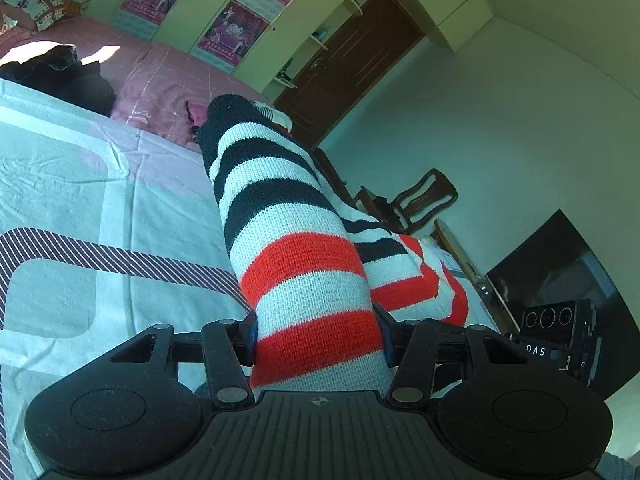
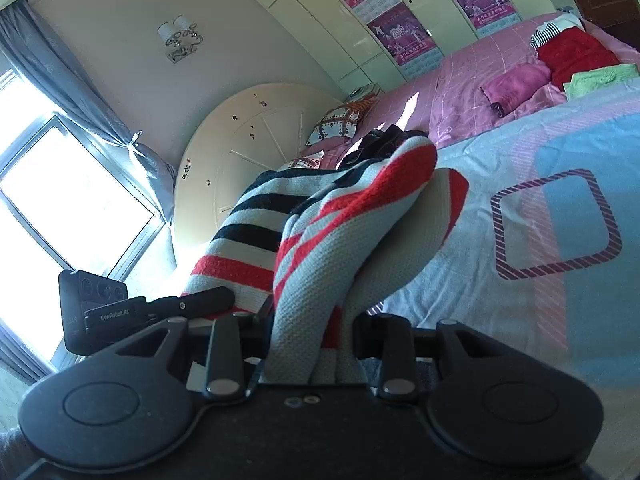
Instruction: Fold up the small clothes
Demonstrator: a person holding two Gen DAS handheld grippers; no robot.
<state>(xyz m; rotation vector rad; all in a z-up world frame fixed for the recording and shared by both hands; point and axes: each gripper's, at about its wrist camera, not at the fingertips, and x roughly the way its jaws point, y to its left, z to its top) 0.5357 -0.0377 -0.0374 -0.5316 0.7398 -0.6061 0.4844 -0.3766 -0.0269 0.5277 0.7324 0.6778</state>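
A knitted garment with red, white and dark navy stripes [image 1: 280, 200] hangs lifted above the bed, draped lengthwise away from the left wrist camera. My left gripper [image 1: 320, 340] is shut on a thick bunched part of it, with the pads pressing both sides. In the right wrist view the same striped garment [image 2: 320, 248] rises in folds from my right gripper [image 2: 308, 332], which is shut on another bunched part. Each gripper sees the other's body beside it: the right one [image 1: 556, 336] and the left one [image 2: 100, 304]. The fingertips are buried in the knit.
Below lies a light blue sheet [image 1: 80, 184] with striped squares. A pink quilt [image 2: 472, 80] carries magenta [image 2: 516, 80], red [image 2: 576, 56] and green [image 2: 600, 76] clothes. A dark clothing pile [image 1: 68, 76] sits further up the bed. A wooden chair [image 1: 420, 196] stands beside the bed.
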